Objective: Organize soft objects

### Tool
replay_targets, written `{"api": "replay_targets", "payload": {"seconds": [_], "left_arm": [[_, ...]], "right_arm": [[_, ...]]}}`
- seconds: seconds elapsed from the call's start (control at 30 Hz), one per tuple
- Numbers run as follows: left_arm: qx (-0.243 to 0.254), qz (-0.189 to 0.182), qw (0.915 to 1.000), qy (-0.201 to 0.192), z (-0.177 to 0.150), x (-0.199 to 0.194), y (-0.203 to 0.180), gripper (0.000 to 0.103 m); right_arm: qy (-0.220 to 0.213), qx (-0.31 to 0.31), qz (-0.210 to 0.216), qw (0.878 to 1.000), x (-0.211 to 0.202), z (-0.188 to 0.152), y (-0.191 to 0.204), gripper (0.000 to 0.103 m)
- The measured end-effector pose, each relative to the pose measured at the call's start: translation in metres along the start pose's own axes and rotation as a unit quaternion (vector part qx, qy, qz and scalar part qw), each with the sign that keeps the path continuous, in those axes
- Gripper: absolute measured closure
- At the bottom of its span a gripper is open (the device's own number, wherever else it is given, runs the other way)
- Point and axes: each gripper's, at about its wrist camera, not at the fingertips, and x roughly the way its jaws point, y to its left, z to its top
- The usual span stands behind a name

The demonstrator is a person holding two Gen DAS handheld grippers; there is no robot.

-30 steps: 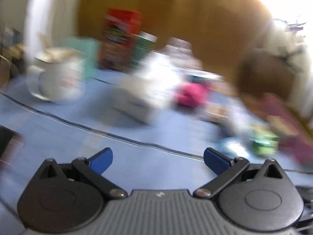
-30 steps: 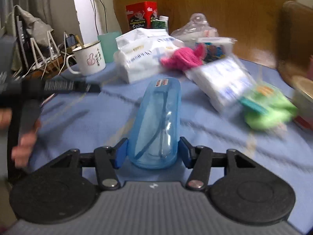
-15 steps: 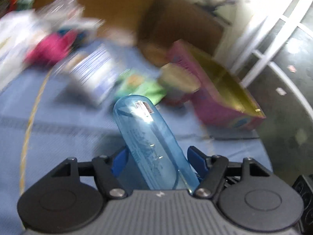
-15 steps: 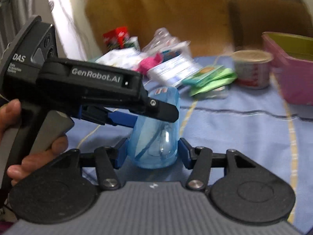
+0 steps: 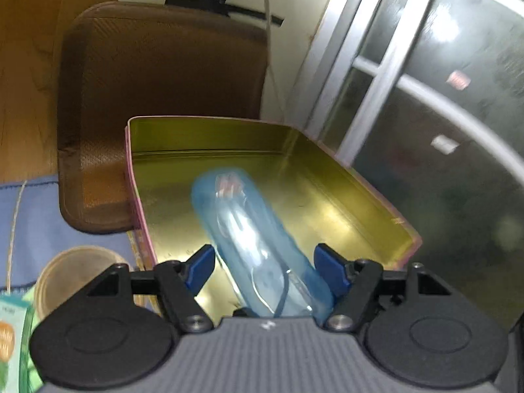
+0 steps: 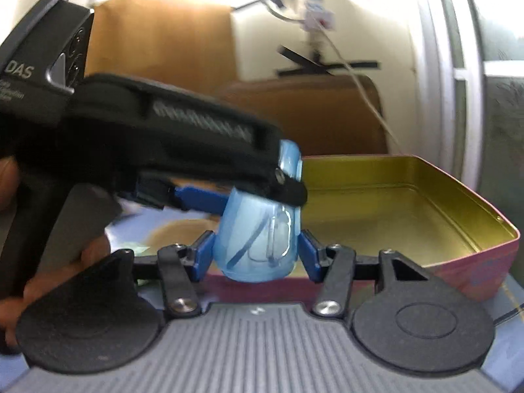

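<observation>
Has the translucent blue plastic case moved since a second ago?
Yes. The translucent blue plastic case was over the blue cloth among the packets; it now hangs at the pink tin with the gold inside, between both grippers.

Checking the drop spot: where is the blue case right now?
In both wrist views the blue case sits between both tongs, left and right, above the near edge of the open gold-lined tin.
</observation>
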Motion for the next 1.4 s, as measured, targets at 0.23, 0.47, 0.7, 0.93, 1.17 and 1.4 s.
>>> {"api": "replay_targets", "payload": {"seconds": [0.23, 0.47, 0.7, 0.93, 1.17, 1.4], "left_arm": [[0.012, 0.037, 0.9981, -0.048, -0.012, -0.08, 0.031, 0.033], [-0.042, 0.174, 0.9818, -0.064, -0.097, -0.188, 0.128, 0.033], [-0.133, 0.219, 0.9651, -0.056, -0.152, -0.231, 0.191, 0.033], [-0.174, 0.163, 0.9693, -0.061, -0.175, -0.241, 0.196, 0.033], [-0.204, 0.116, 0.9698, -0.068, -0.191, -0.247, 0.2, 0.033], [-0.208, 0.068, 0.9739, -0.061, -0.189, -0.24, 0.197, 0.025]], "right_arm": [[-0.038, 0.056, -0.029, 0.997, -0.025, -0.018, -0.008, 0.045], [-0.028, 0.051, 0.104, 0.993, -0.021, -0.022, 0.044, 0.047], [0.038, -0.037, 0.218, 0.975, 0.086, 0.021, 0.155, 0.027], [0.18, 0.046, 0.214, 0.959, 0.218, 0.081, 0.175, 0.021], [0.257, 0.127, 0.282, 0.916, 0.158, 0.051, 0.144, 0.054], [0.18, 0.024, 0.291, 0.939, 0.014, -0.002, 0.133, 0.035]]}}
